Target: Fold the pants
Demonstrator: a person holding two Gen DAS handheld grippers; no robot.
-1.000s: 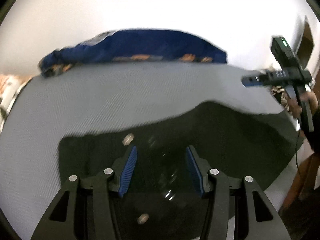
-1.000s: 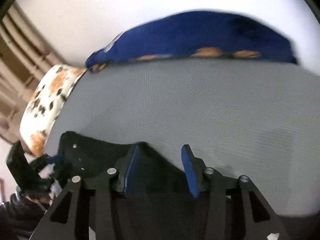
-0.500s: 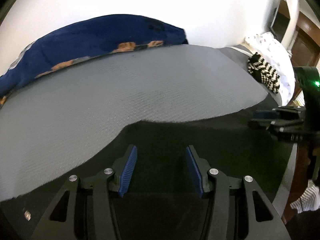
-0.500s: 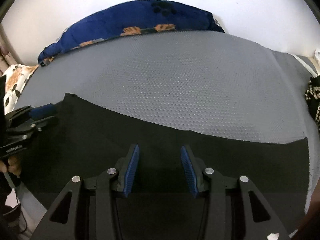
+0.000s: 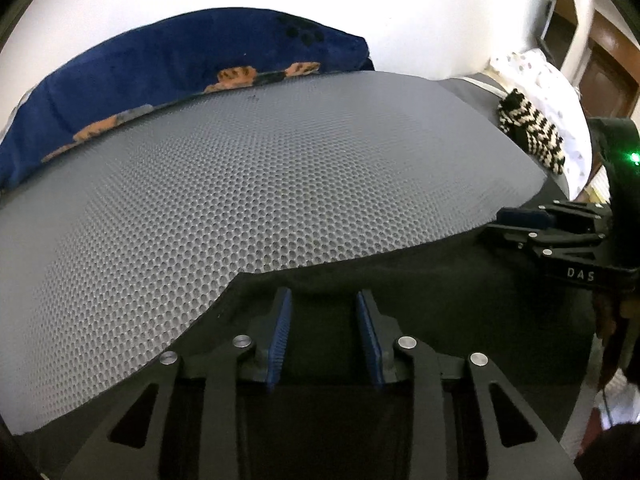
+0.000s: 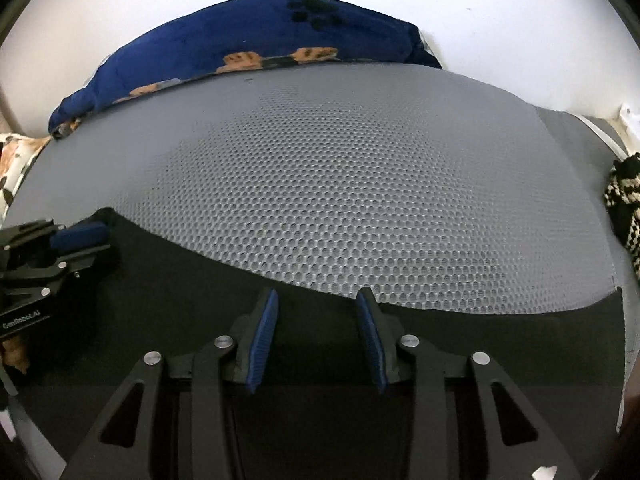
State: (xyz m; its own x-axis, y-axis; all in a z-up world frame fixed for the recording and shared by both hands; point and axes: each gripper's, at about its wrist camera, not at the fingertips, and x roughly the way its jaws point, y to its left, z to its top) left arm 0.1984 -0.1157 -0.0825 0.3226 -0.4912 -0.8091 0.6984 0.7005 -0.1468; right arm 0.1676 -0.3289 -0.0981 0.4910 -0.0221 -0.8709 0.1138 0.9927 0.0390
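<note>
Black pants point(image 5: 448, 280) lie flat along the near edge of a grey honeycomb mat point(image 5: 260, 184). In the left wrist view my left gripper point(image 5: 324, 300) points down at their far edge. Its jaws are closing, with black cloth in the gap and the blue pads point(image 5: 280, 328) still clear of it. My right gripper point(image 6: 318, 300) stands the same way further right on the pants point(image 6: 168, 280), also closing with cloth between its pads. Each gripper shows from the side in the other's view: the right gripper point(image 5: 520, 220) and the left gripper point(image 6: 80, 236).
A dark blue blanket point(image 6: 248, 36) with orange paw prints lies along the mat's far side against a white wall. A black-and-white knitted thing point(image 5: 532, 132) and a white pillow point(image 5: 536, 76) sit at the right. A spotted pillow point(image 6: 10, 160) is at the far left.
Both grippers have come down and closer to the pants' far edge. Their jaws stand narrower than before. The left view has swung right, off the buttoned waist.
</note>
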